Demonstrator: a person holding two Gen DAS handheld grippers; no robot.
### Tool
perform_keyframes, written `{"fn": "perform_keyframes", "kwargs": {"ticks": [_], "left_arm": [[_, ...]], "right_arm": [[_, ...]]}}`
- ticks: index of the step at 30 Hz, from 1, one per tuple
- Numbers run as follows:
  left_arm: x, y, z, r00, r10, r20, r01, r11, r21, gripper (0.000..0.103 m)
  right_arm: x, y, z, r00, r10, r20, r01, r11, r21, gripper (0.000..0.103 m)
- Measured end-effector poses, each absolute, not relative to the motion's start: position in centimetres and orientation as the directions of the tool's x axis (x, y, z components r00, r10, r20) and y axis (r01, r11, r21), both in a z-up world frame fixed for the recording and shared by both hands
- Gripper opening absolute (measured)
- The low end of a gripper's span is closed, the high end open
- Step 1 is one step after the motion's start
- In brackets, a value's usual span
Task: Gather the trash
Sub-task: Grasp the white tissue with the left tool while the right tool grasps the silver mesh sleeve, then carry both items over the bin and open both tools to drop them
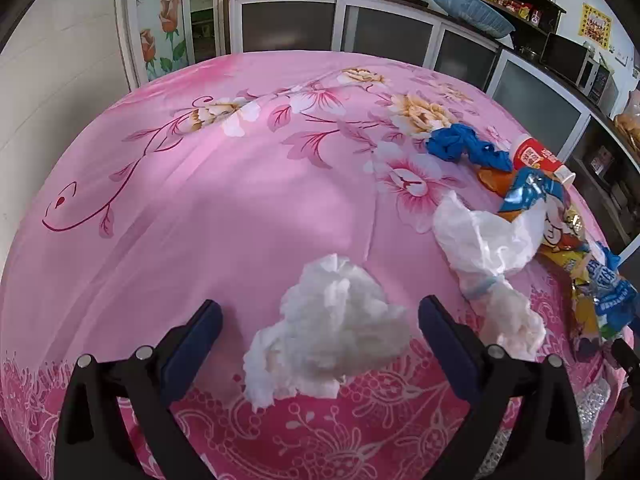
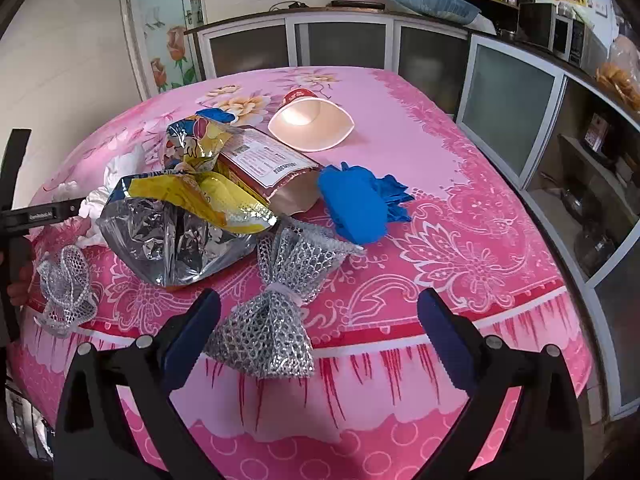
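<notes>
Left wrist — crumpled tissue (image 1: 326, 328) between spread jaws | right — silver mesh (image 2: 276, 312) between jaws

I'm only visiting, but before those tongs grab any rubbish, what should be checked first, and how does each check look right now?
1. Left tongs open: ok.
2. Crumpled tissue between the left fingers: ok.
3. Right tongs open: ok.
4. Silver mesh bow centred between the right fingers: not ok, it sits toward the left finger.
5. A bin for the rubbish in view: not ok, none shows.
</notes>
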State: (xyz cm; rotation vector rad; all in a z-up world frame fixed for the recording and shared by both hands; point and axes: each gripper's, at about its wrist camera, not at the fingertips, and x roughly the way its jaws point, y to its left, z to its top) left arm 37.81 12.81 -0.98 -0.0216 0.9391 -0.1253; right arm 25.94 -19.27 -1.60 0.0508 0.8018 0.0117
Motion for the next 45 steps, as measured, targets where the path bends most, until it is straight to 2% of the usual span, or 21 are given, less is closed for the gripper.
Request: {"fn": "perform_keyframes", "kwargs": {"ticks": [4,6,7,8,9,11,12,14,24,30,37,45], "left_arm": [[38.0,12.9,-1.0,0.587,-0.115,-0.801,0.091,0.993,-0.075,0.094],[38.1,12.9,-1.0,0.587,-0.1,-0.803,0.081,0.995,-0.065,0.089],[38.1,13.0,-1.1,0.588,-0.091,-0.804,0.076,0.995,-0.058,0.081],[38.1,13.1,-1.1,0.589,-0.079,-0.804,0.068,0.997,-0.048,0.07],[38.1,13.2,-1.0,0.591,-0.072,-0.804,0.063,0.997,-0.042,0.063],[38.1,13.6,-0.8,0.59,-0.091,-0.802,0.071,0.996,-0.061,0.034],[38.0,13.7,-0.7,0.591,-0.102,-0.8,0.074,0.995,-0.072,0.032],[37.7,13.9,-0.4,0.598,-0.104,-0.795,0.073,0.995,-0.075,0.029],[33.5,14.7,4.4,0.674,-0.155,-0.722,0.105,0.988,-0.115,0.029],[30.3,13.3,6.6,0.7,-0.194,-0.687,0.157,0.981,-0.116,0.029],[26.9,8.0,7.7,0.686,-0.287,-0.669,0.279,0.952,-0.122,0.03],[24.5,-1.9,7.9,0.62,-0.426,-0.659,0.462,0.877,-0.132,0.03]], "right_arm": [[26.5,-18.8,-2.3,0.665,0.032,-0.746,-0.001,0.999,0.042,0.086],[26.7,-18.7,-2.6,0.654,0.02,-0.756,0.004,1.0,0.029,0.076],[26.8,-18.6,-2.8,0.646,0.016,-0.763,0.004,1.0,0.025,0.073],[26.8,-18.6,-2.9,0.641,0.012,-0.767,0.006,1.0,0.02,0.066],[26.8,-18.5,-2.9,0.643,-0.004,-0.766,0.012,1.0,0.005,0.052],[26.7,-18.4,-2.8,0.648,-0.023,-0.762,0.016,1.0,-0.016,0.035],[26.5,-18.5,-2.8,0.649,-0.019,-0.761,0.016,1.0,-0.011,0.029],[26.1,-18.5,-2.4,0.655,-0.017,-0.756,0.018,1.0,-0.006,0.024],[22.4,-20.1,1.7,0.732,-0.01,-0.681,0.025,1.0,0.012,0.023],[20.0,-21.7,2.5,0.739,-0.023,-0.674,0.044,0.999,0.014,0.023],[16.0,-25.1,2.5,0.738,-0.056,-0.672,0.099,0.995,0.026,0.023],[11.4,-30.1,2.8,0.743,-0.124,-0.657,0.203,0.978,0.045,0.023]]}}
